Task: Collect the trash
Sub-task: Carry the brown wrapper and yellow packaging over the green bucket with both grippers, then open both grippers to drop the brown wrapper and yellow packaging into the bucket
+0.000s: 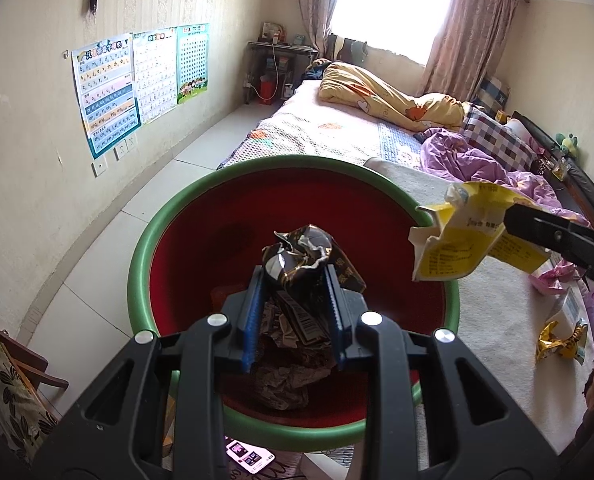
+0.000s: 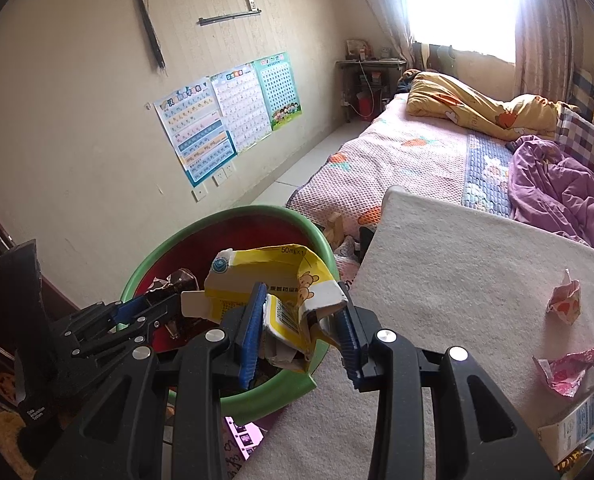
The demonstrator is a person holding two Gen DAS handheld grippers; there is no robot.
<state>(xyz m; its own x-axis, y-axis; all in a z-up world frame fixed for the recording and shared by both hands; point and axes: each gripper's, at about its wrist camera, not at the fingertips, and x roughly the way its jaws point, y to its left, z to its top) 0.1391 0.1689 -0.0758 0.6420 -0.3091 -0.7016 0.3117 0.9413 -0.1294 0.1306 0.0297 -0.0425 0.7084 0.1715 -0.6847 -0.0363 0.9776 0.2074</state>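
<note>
Glossy, crinkled foil on the dark wrapper (image 1: 305, 264), catching light. The yellow carton (image 2: 273, 300) is matt torn cardboard, white at its ripped edges. Smooth plastic bin (image 1: 145, 248), green rim with a slight sheen. The mat (image 2: 457, 272) looks like rough, felt-like cloth. Ribbed blue pads (image 1: 253, 320) on matt black plastic.

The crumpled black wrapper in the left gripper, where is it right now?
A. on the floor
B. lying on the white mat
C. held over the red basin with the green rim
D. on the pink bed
C: the left gripper pinches the crumpled black wrapper above the red basin with the green rim.
</note>
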